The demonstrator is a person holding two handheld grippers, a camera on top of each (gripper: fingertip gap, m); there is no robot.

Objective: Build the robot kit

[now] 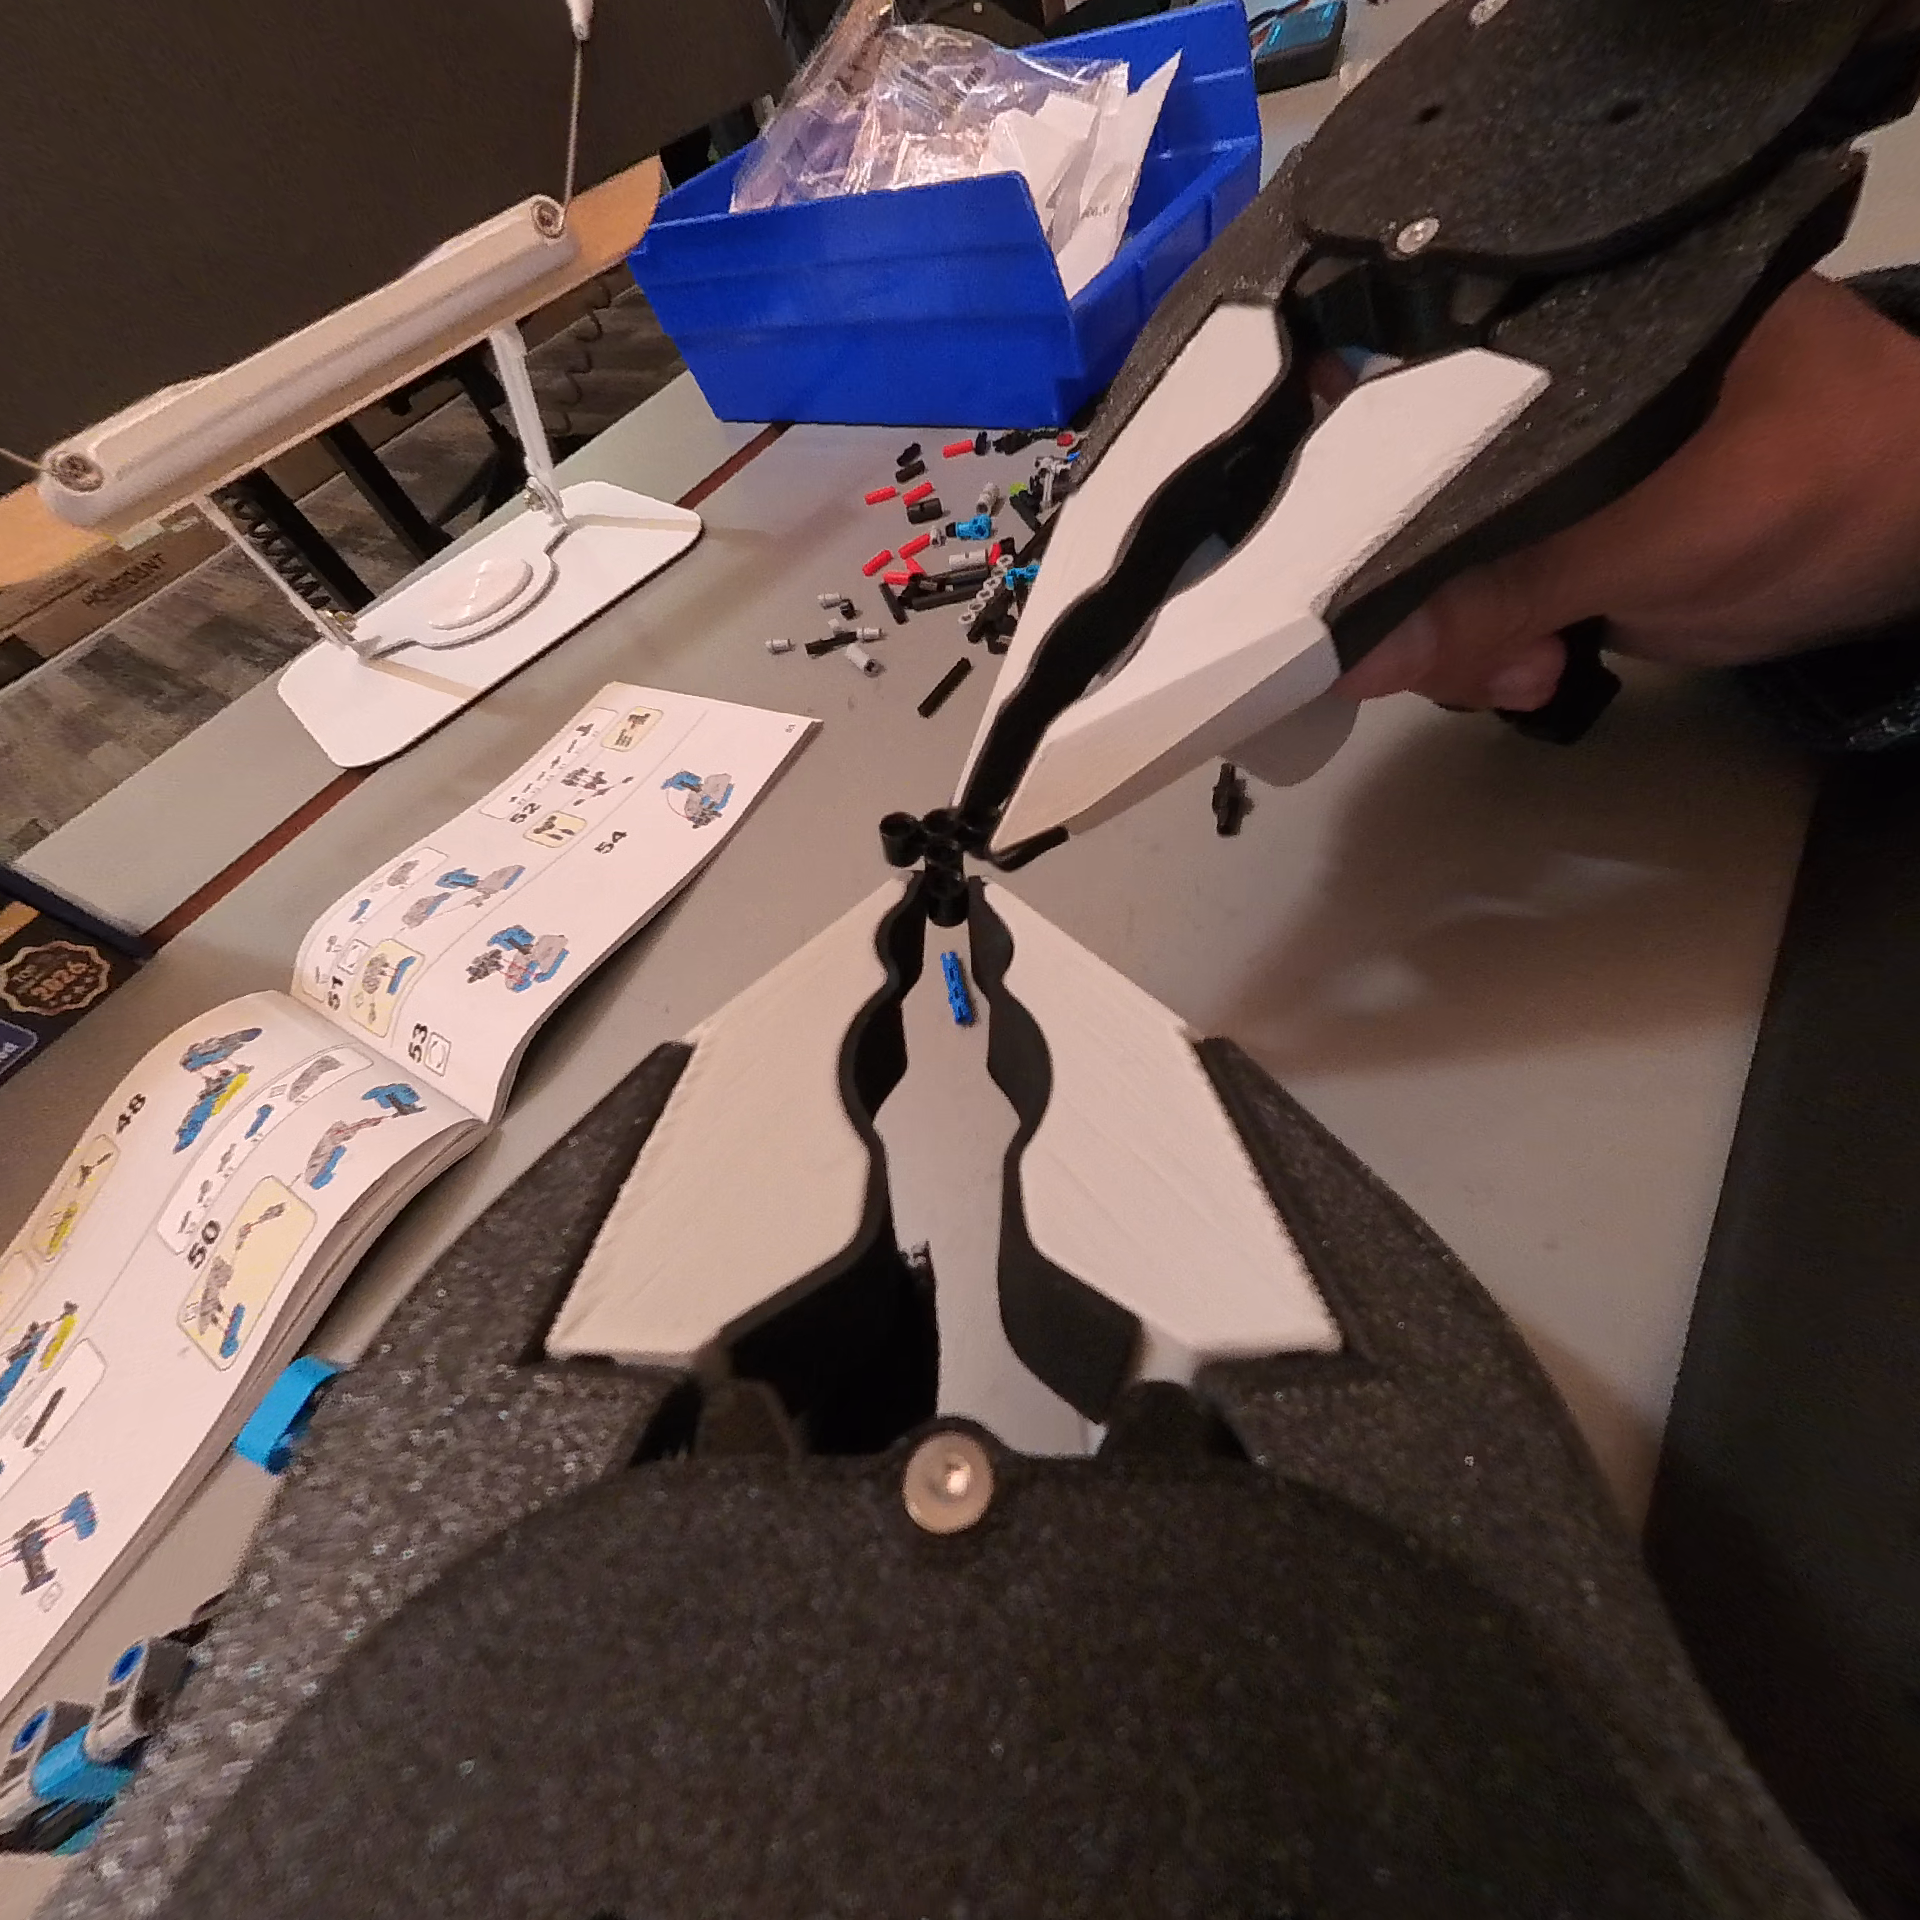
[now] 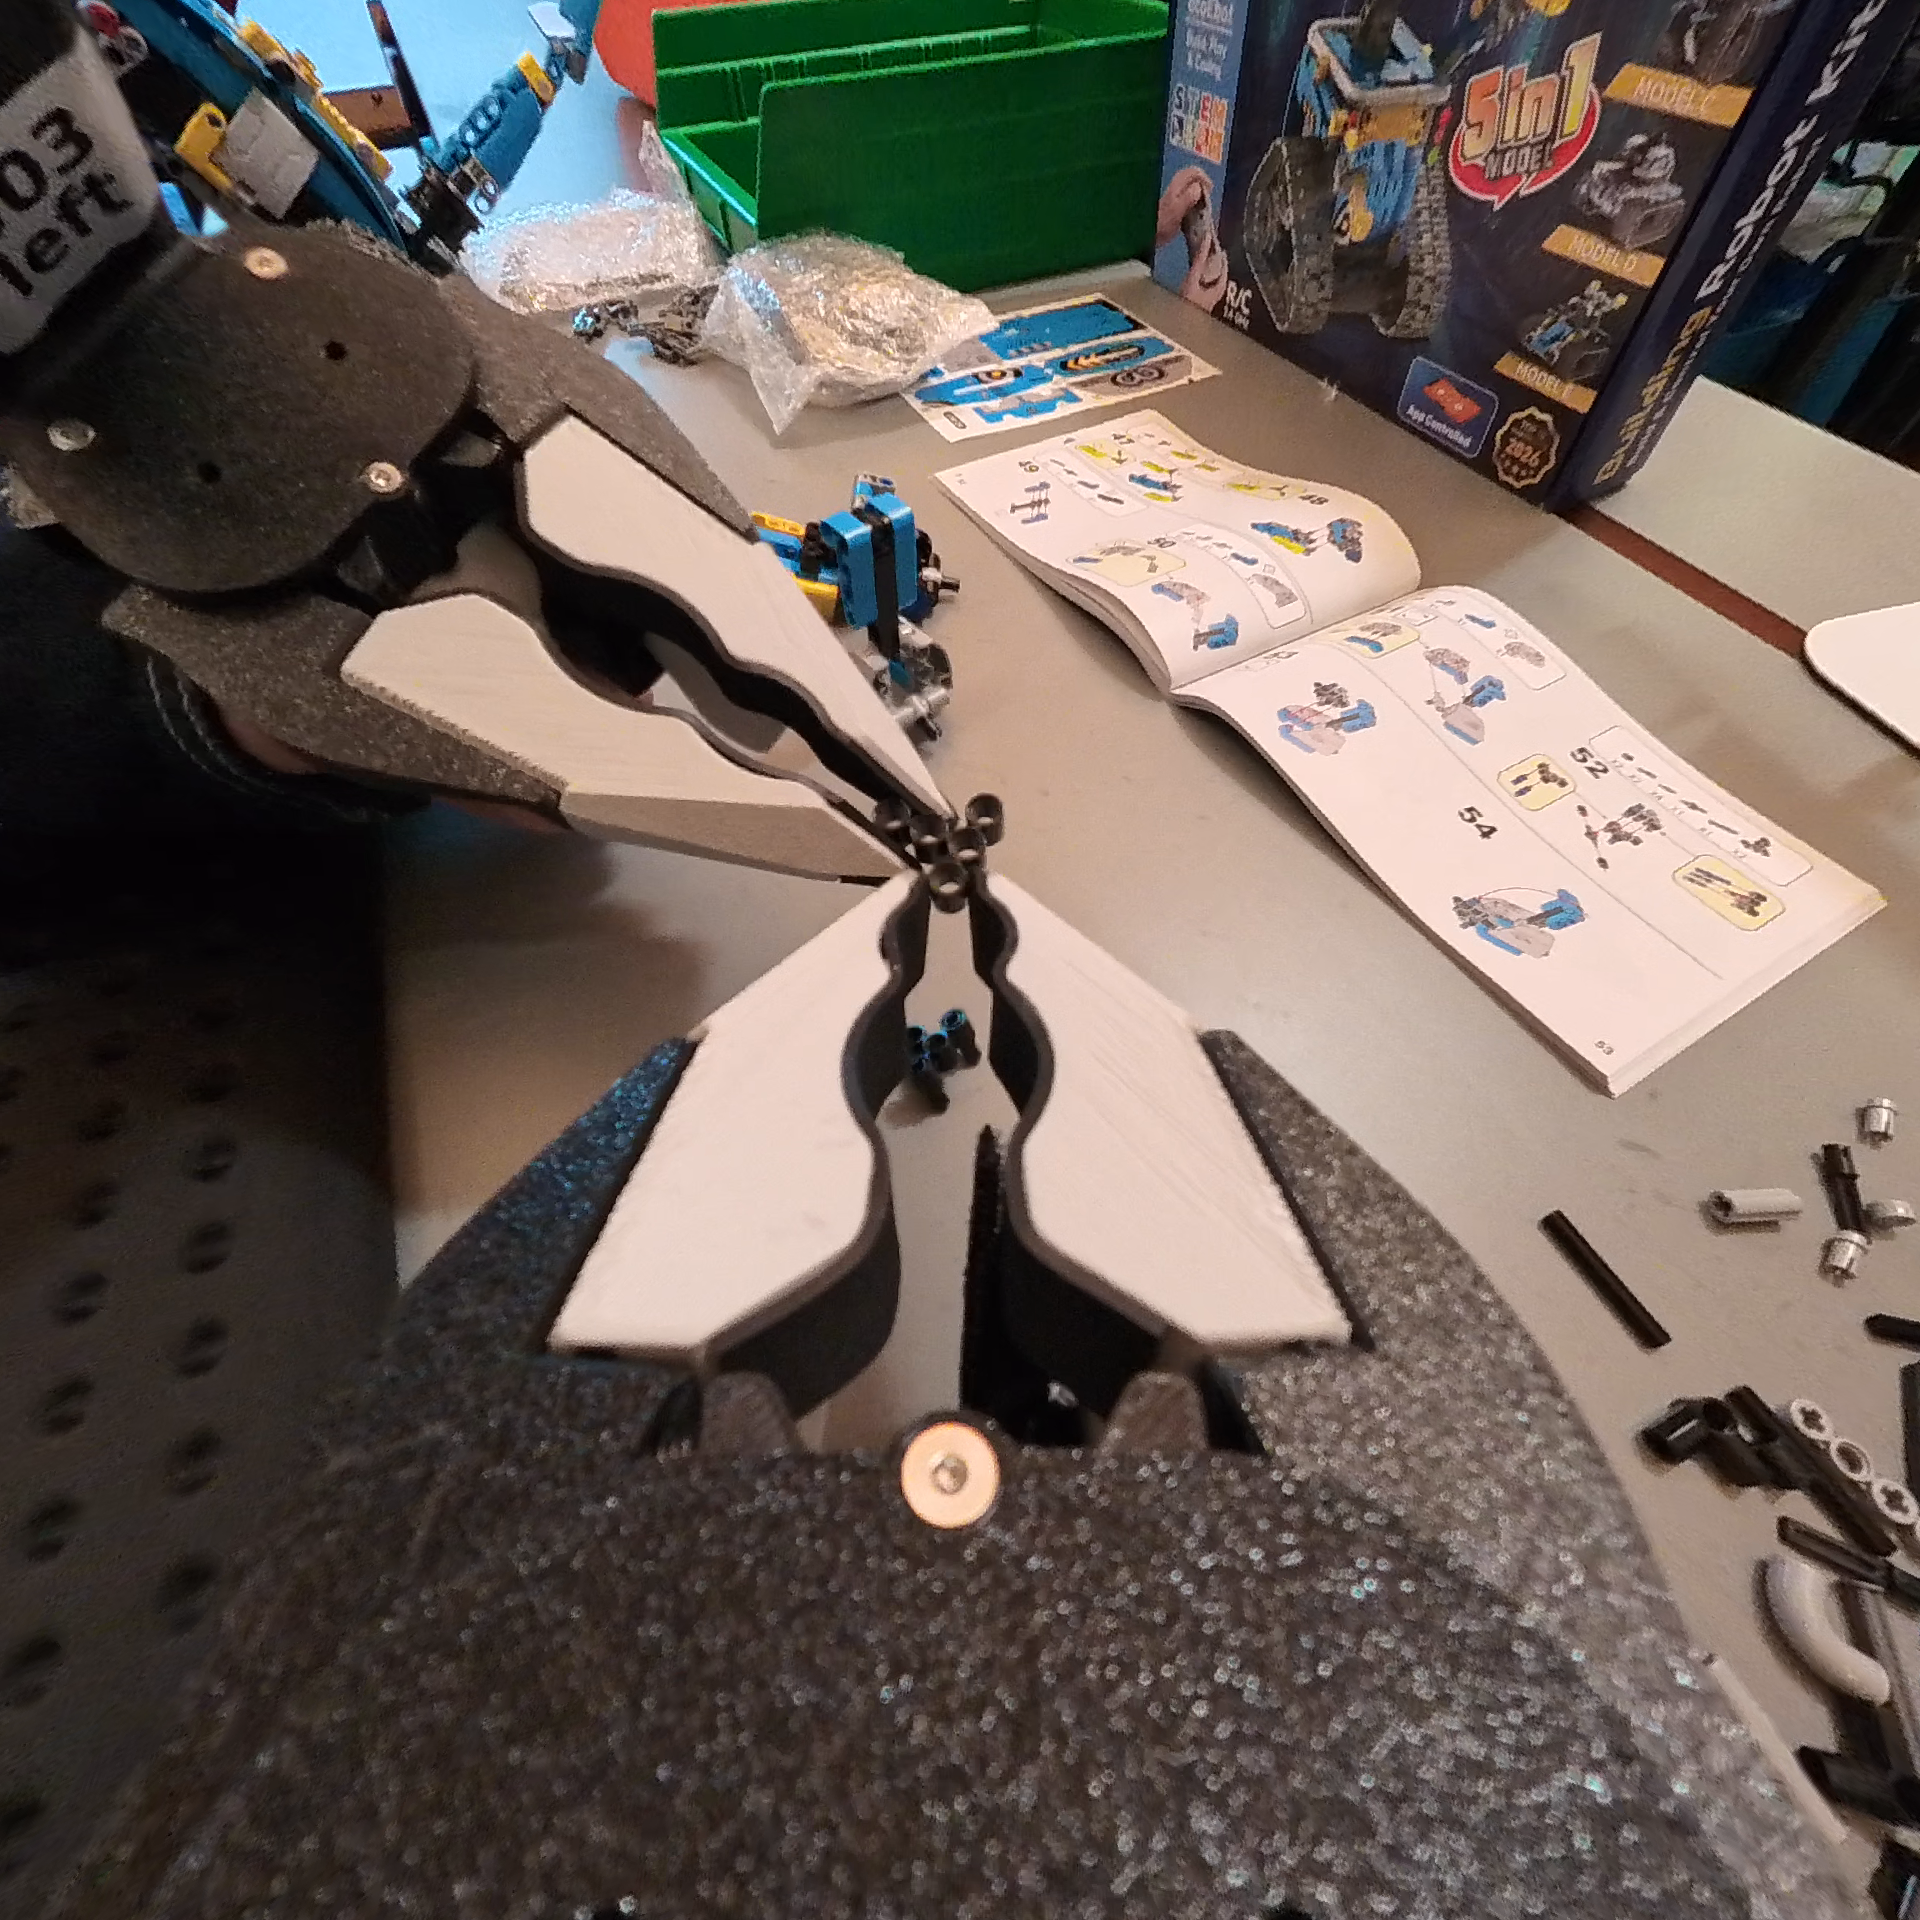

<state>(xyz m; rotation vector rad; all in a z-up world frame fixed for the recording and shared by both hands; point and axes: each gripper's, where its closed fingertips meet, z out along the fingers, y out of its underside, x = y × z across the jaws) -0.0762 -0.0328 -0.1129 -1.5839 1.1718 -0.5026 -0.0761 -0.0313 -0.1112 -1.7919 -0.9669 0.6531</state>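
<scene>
Black connector piece (image 1: 928, 837), a small cluster of short joined tubes with round open ends, hangs above the grey desk (image 1: 1403, 935) where the two grippers' tips meet. The left gripper (image 1: 940, 896) has its jaws nearly closed, pinching the piece's lower end; the right gripper (image 1: 992, 831) comes in from the upper right, its jaws narrowed onto the piece's side. From the right wrist view the same piece (image 2: 951, 836) shows several hollow barrels set at angles, held between the right gripper (image 2: 948, 891) and the left gripper (image 2: 920, 831). A small blue pin (image 1: 957, 987) lies on the desk beneath. An open instruction booklet (image 1: 436, 966) lies to the left, near scattered loose parts (image 1: 935, 540) and a blue bin (image 1: 935, 239).
</scene>
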